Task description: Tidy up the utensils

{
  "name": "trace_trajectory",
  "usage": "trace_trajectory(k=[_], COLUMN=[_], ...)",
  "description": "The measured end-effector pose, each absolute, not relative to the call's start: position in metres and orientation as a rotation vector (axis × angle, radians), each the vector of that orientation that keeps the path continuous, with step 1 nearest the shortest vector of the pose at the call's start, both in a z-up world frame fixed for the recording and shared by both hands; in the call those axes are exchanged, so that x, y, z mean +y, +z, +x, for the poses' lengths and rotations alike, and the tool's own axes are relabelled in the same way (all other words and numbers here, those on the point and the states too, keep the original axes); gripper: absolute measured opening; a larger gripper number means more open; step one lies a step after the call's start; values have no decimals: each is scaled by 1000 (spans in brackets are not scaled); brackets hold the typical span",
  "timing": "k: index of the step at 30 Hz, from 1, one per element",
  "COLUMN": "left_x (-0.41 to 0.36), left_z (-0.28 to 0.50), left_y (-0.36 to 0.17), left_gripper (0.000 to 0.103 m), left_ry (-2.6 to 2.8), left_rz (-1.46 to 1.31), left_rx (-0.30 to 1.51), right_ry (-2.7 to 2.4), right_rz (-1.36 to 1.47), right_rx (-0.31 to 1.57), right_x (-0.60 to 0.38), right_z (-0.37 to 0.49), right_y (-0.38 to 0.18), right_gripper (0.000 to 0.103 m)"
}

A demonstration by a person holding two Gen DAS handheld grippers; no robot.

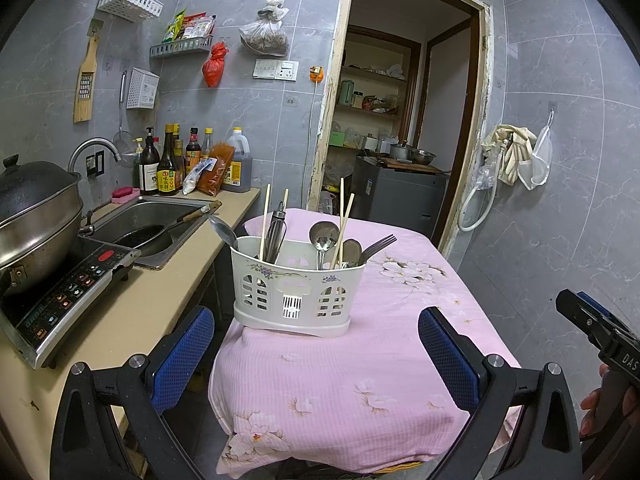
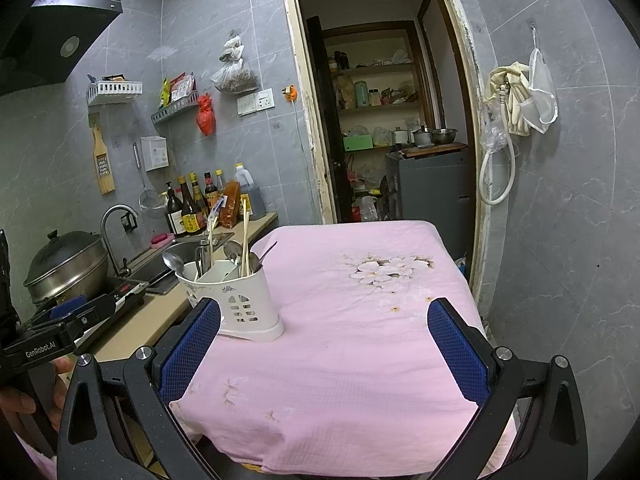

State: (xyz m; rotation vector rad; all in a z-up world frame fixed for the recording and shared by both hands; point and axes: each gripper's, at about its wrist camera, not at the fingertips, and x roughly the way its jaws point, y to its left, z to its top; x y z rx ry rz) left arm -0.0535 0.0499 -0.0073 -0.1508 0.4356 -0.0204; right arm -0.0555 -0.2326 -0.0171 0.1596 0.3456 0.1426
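A white plastic utensil holder point(image 1: 298, 292) stands on the pink flowered tablecloth point(image 1: 360, 380), near the table's left edge. Spoons point(image 1: 322, 236), a fork point(image 1: 378, 246), chopsticks point(image 1: 344, 222) and a dark-handled tool point(image 1: 277, 236) stick up out of it. My left gripper point(image 1: 316, 356) hangs open just in front of the holder, nothing between its blue pads. In the right wrist view the holder point(image 2: 240, 300) sits left of centre, close to the left blue pad. My right gripper point(image 2: 324, 352) is open over bare cloth, right of the holder. The left gripper point(image 2: 76, 316) shows at the far left.
A counter point(image 1: 120, 320) runs along the left with an induction cooker point(image 1: 64, 300), a lidded pot point(image 1: 32, 216), a sink point(image 1: 152, 220) holding a pan, and sauce bottles point(image 1: 168, 164). An open doorway point(image 1: 400, 120) lies behind the table. A tiled wall point(image 1: 560, 200) stands on the right.
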Motion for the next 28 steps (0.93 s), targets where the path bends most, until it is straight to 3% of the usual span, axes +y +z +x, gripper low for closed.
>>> trace_trajectory(k=[28], left_x=[62], left_z=[-50], left_y=[-17], left_gripper=[103], left_ry=[31], left_rz=[-168], left_rx=[488], right_ry=[135], right_rz=[158], right_rx=[387], right_x=[-229], right_z=[-51], right_y=[-27], right_gripper=[102])
